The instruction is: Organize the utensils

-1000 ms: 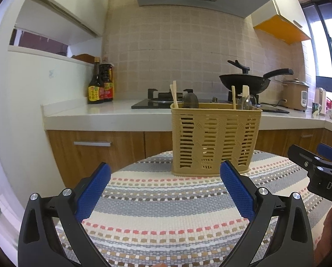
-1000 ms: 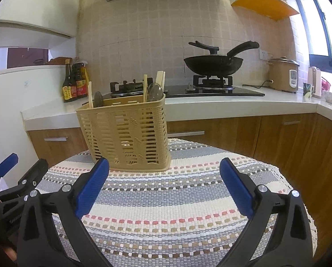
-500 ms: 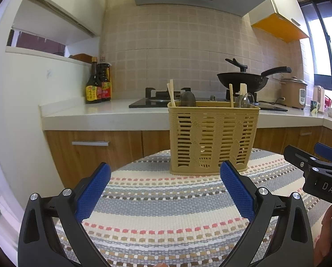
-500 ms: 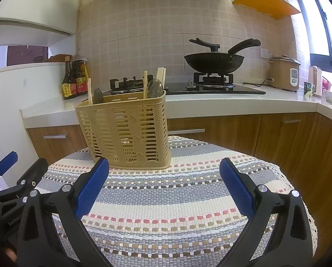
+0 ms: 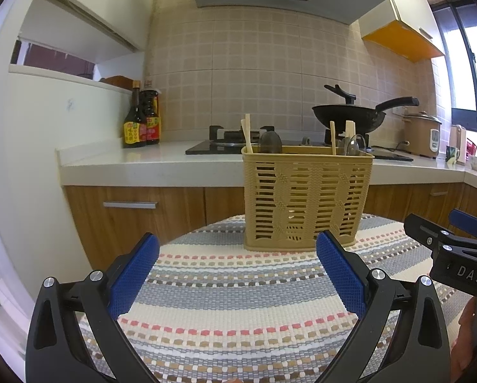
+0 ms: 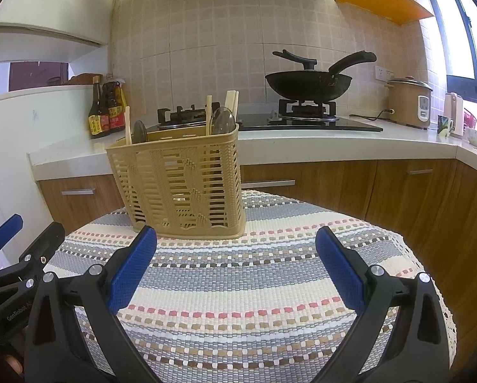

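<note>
A tan slotted utensil basket (image 5: 305, 201) (image 6: 180, 185) stands upright at the far side of a round table with a striped cloth (image 5: 238, 290) (image 6: 248, 287). Chopsticks (image 5: 247, 132) (image 6: 231, 102) and spoons (image 5: 270, 143) (image 6: 223, 120) stick up out of it. My left gripper (image 5: 238, 274) is open over the cloth, short of the basket, with nothing between its blue pads. My right gripper (image 6: 236, 271) is open too and holds nothing; the basket is ahead and to its left. Each gripper shows at the edge of the other's view.
Behind the table runs a white counter (image 5: 149, 164) with wooden cabinets, sauce bottles (image 5: 141, 121), a gas hob and a black wok (image 6: 308, 84). A rice cooker (image 6: 409, 102) and mugs stand to the right. The table edge drops off at the right (image 6: 430, 274).
Both views have shifted slightly; the basket sits a little higher and more upright in frame. Both grippers stay open and hold nothing.
</note>
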`<act>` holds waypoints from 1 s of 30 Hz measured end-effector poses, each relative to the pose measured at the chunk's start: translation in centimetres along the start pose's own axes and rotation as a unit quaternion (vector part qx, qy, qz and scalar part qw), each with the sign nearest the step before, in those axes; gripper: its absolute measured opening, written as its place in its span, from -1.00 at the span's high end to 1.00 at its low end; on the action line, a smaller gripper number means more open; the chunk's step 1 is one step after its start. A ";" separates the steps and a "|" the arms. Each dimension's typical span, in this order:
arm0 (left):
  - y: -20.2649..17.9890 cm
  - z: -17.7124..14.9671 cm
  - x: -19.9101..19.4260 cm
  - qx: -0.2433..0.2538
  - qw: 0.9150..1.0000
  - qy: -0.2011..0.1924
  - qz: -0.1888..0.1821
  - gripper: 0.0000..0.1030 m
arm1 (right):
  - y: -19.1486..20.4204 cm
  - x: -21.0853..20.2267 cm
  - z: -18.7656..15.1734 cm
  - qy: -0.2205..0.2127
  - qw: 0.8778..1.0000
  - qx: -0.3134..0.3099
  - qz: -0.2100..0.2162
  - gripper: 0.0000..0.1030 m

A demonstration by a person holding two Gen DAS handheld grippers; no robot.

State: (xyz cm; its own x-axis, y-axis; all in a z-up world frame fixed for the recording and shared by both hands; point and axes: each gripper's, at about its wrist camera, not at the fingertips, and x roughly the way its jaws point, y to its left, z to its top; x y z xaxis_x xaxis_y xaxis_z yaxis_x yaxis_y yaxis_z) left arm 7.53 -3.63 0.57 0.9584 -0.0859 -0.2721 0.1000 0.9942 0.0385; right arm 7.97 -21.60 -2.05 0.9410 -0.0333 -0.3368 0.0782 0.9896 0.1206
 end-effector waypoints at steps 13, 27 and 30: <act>0.1 0.0 0.1 -0.002 1.000 0.003 -0.004 -0.85 | 0.1 0.2 0.0 0.005 1.000 -0.004 0.000 -0.85; 0.2 0.0 0.5 -0.009 1.000 0.012 -0.004 -0.85 | 0.4 0.7 -0.2 0.017 1.000 -0.012 -0.001 -0.85; 0.2 0.0 0.6 -0.008 1.000 0.013 -0.005 -0.85 | 0.4 0.9 -0.2 0.018 1.000 -0.011 -0.002 -0.85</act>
State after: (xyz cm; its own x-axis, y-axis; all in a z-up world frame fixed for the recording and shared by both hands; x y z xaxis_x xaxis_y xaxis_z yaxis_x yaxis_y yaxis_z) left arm 8.09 -3.51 0.42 0.9504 -0.0940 -0.2963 0.1045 0.9943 0.0198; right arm 8.78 -21.24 -2.50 0.9283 -0.0329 -0.3704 0.0744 0.9923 0.0985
